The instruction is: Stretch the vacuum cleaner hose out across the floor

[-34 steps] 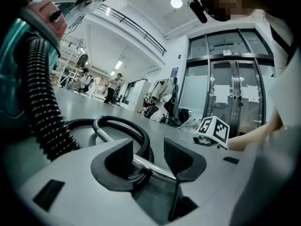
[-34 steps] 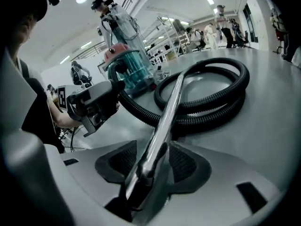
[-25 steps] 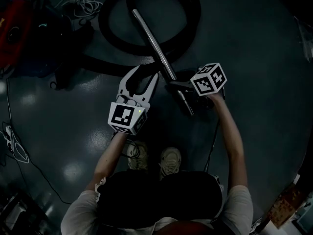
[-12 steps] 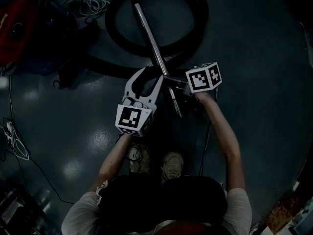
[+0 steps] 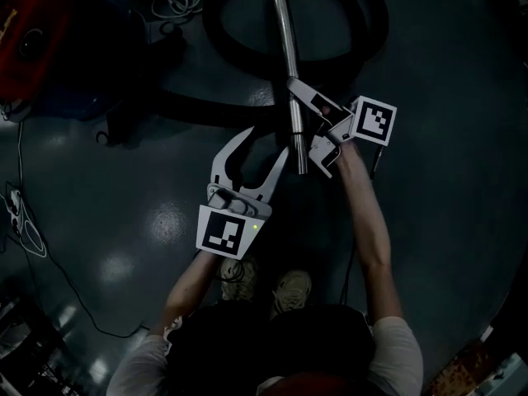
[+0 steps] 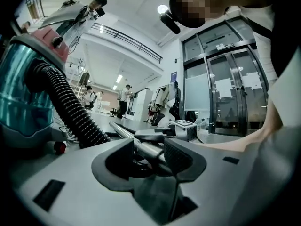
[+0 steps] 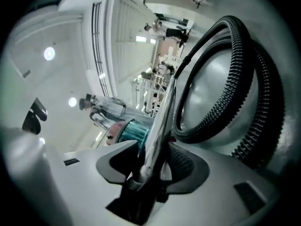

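dark glossy floor (image 5: 124,180), coiled hose (image 7: 265,102), glass doors (image 6: 230,88) beyond

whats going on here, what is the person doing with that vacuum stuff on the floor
A person stands over a vacuum cleaner whose black hose lies coiled in a loop on the floor, not yet stretched out. The right gripper has the metal tube between its jaws, which are closing on it. The left gripper hangs beside the tube's near end, jaws open and gripping nothing.
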The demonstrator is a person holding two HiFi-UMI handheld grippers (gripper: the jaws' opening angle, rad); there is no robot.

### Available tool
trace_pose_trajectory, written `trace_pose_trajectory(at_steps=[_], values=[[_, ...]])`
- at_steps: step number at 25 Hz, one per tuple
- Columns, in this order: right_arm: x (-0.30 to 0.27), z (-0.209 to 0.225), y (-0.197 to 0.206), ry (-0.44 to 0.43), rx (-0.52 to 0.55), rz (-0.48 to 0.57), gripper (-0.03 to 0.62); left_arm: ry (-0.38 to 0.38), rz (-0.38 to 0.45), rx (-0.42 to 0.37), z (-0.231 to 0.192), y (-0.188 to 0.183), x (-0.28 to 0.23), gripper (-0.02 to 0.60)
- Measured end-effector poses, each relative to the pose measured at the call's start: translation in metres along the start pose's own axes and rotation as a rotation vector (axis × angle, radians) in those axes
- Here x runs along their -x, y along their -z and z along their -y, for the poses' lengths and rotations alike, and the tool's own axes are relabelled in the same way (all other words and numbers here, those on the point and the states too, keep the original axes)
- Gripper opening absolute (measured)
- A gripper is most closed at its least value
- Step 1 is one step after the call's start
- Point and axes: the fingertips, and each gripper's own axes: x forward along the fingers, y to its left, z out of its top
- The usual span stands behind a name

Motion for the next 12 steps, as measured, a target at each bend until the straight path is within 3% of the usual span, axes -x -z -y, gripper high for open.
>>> trace_pose_trajectory(at_steps=[3,6,9,12], values=[[-0.008,-0.013,-0.028,-0.021,0.013,0.208,0.201,-0.022,0.001,0.007,-0.005,-0.002,-0.001,0.187],[0.006,-0.015,-0.069,0.059,0.087,0.449,0.201,-0.055,0.004,0.014,-0.017,-0.007,0.003,0.187],[0.028,0.012,-0.112,0.309,0.102,0.682,0.201,-0.056,-0.005,-0.008,-0.023,-0.002,0.005,0.187],[0.048,0.066,-0.129,0.595,-0.088,0.784,0.201,-0.042,-0.017,0.001,-0.017,0.006,0.003,0.187]])
